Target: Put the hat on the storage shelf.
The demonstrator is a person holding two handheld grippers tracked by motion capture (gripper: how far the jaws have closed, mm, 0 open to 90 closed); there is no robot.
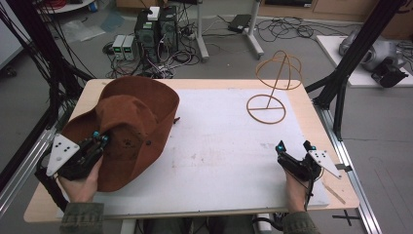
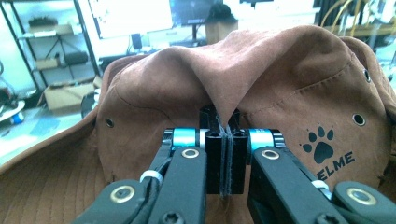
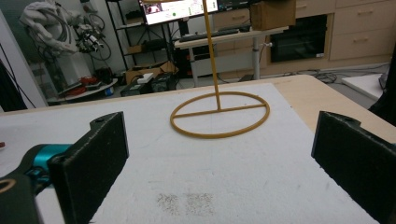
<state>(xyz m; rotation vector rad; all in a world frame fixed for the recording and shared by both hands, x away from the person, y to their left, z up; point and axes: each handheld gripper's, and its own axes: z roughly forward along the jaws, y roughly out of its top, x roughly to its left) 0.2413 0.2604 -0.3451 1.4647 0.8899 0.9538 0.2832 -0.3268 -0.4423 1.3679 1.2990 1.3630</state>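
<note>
Pinching done: brown hat (image 1: 131, 131) crown was clamped in left hand-held gripper (image 1: 101, 140); right hand-held gripper (image 1: 294, 146) was held wide, empty; wire stand (image 1: 272, 85) not yet loaded.

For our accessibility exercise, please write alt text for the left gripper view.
The left tongs, jaws shut, pinch a fold of a brown suede hat, which rises in a ridge above them. A black paw-print logo marks the hat at right; shelves and monitors blur behind.

Hat (image 1: 131, 126): brown suede-like cloth, matt, metal eyelets. Hat stand (image 1: 272, 87): thin wire, tan, smooth. Bench (image 1: 319, 126): pale wood edge, covered by matt white sheet.
</note>
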